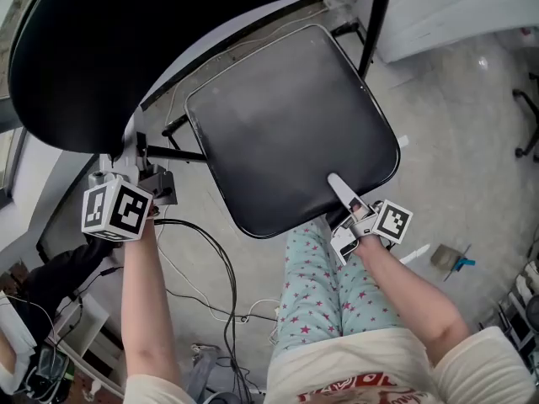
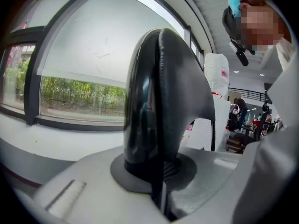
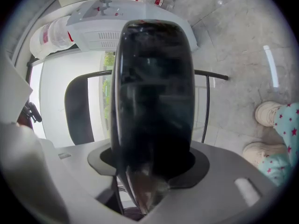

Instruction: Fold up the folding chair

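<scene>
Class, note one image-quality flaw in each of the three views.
Head view: the seat shows soft grey sheen. Left gripper view: fisheye bows the window frame; the backrest is backlit. Right gripper view: the close seat is blurred, corners darkened.

Lab space: loose cables point(image 1: 221, 284), concrete floor point(image 1: 472, 133)

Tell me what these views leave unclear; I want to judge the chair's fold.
Head view: most of the frame, hidden under the seat and backrest.
Head view: backrest top, cut off by the upper edge.
Left gripper view: the seat, blocked by the backrest clamped in the left gripper.
</scene>
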`<state>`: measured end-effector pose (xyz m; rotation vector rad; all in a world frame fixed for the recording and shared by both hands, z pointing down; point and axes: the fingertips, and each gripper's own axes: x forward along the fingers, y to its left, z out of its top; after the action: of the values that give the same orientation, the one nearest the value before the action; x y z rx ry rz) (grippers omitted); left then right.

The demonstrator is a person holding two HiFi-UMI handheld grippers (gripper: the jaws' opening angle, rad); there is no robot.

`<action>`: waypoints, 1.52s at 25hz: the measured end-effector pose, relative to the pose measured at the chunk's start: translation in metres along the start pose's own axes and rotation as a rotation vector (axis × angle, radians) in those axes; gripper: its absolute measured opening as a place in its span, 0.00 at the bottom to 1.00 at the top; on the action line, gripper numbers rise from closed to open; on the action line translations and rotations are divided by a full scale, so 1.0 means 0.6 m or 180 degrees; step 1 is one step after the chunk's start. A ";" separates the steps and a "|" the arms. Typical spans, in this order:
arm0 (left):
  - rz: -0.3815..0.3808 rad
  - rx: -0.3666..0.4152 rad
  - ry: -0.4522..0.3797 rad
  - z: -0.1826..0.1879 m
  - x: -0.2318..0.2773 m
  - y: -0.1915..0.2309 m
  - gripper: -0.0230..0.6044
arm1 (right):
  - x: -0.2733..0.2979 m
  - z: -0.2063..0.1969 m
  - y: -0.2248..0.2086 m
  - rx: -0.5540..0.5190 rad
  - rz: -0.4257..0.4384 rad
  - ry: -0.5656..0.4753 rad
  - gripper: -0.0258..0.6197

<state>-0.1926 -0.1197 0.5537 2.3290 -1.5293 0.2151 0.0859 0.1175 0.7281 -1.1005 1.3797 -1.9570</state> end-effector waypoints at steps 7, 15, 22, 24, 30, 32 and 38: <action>0.0014 0.0197 -0.0203 0.045 -0.008 -0.013 0.04 | 0.034 0.012 0.133 -0.0096 0.0013 0.0110 0.41; 0.0007 0.0410 -0.0427 0.131 -0.027 -0.023 0.04 | 0.087 0.024 0.323 -0.0068 0.0228 0.0049 0.30; -0.0093 0.0513 -0.0518 0.159 -0.031 -0.021 0.04 | 0.143 0.037 0.387 0.0178 -0.0024 0.0008 0.30; -0.0152 0.0536 -0.0518 0.161 -0.027 -0.020 0.04 | 0.158 0.042 0.395 0.0181 -0.0145 0.0003 0.30; -0.0281 0.0629 -0.0564 0.169 -0.032 -0.034 0.04 | 0.184 0.055 0.427 0.0257 -0.0362 -0.0117 0.30; -0.0304 0.0638 -0.0564 0.175 -0.022 -0.023 0.04 | 0.208 0.060 0.439 0.0292 -0.0415 -0.0108 0.30; -0.0592 0.0762 -0.0530 0.182 -0.032 -0.037 0.04 | 0.233 0.064 0.465 0.0388 -0.0474 -0.0181 0.31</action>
<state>-0.1868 -0.1349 0.4419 2.7217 -1.4150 0.1687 0.0274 -0.1112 0.5200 -1.2215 1.1618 -2.0673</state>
